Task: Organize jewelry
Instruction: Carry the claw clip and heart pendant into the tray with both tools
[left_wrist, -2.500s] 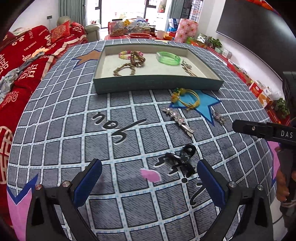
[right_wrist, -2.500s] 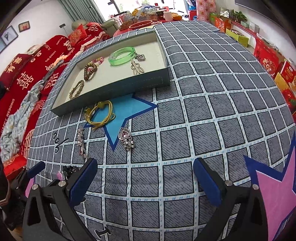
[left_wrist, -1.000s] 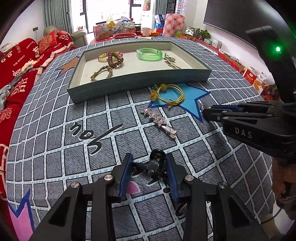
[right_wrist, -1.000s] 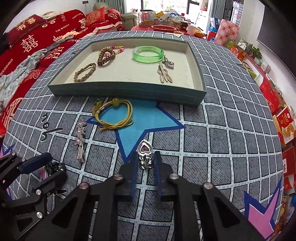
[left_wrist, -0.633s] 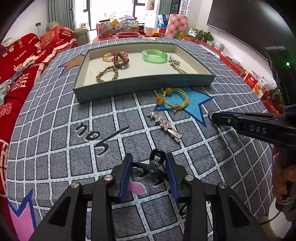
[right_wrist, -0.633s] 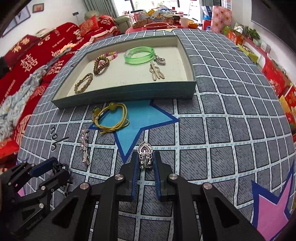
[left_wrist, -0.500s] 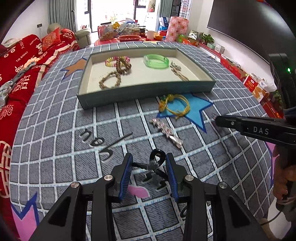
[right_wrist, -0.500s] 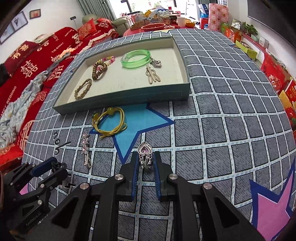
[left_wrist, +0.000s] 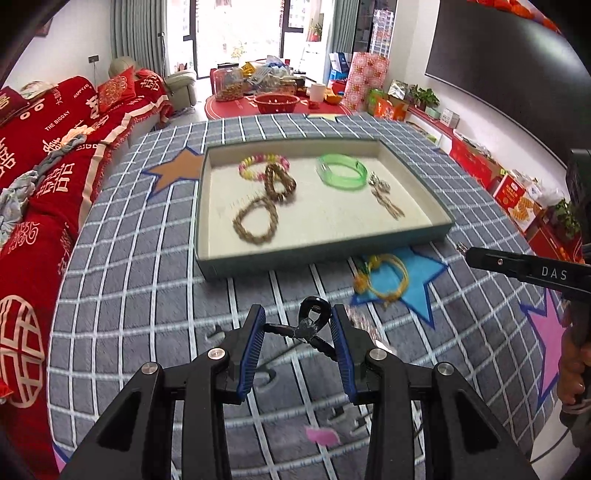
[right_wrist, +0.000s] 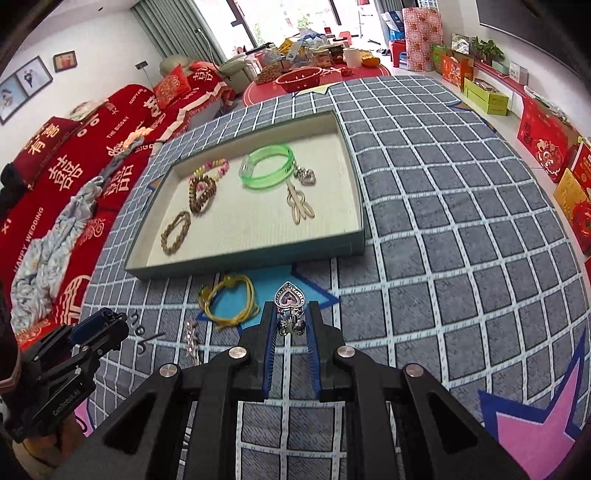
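Note:
My left gripper (left_wrist: 297, 328) is shut on a black hair clip (left_wrist: 309, 325), held above the checked cloth in front of the tray. My right gripper (right_wrist: 291, 320) is shut on a silver heart-shaped clip (right_wrist: 289, 307), also lifted off the cloth. The teal tray (left_wrist: 314, 254) (right_wrist: 243, 258) lies beyond both and holds beaded bracelets (left_wrist: 271, 184), a green bangle (left_wrist: 341, 171) (right_wrist: 267, 166) and small metal pieces (right_wrist: 300, 201). A yellow cord bracelet (left_wrist: 384, 277) (right_wrist: 231, 301) lies on the blue star in front of the tray. A silver star hairpin (right_wrist: 192, 343) lies left of my right gripper.
The table wears a grey checked cloth (right_wrist: 461, 229) with coloured stars. A red-covered sofa (left_wrist: 44, 155) runs along the left. A low red table (left_wrist: 273, 103) crowded with jars and bowls stands beyond. Boxes (right_wrist: 546, 147) line the right wall. A hand (left_wrist: 572, 365) holds the right gripper's handle.
Both grippers have risen off the cloth with their clips and moved toward the tray. The right gripper has rolled a little, and the tray now looks nearer in both views.

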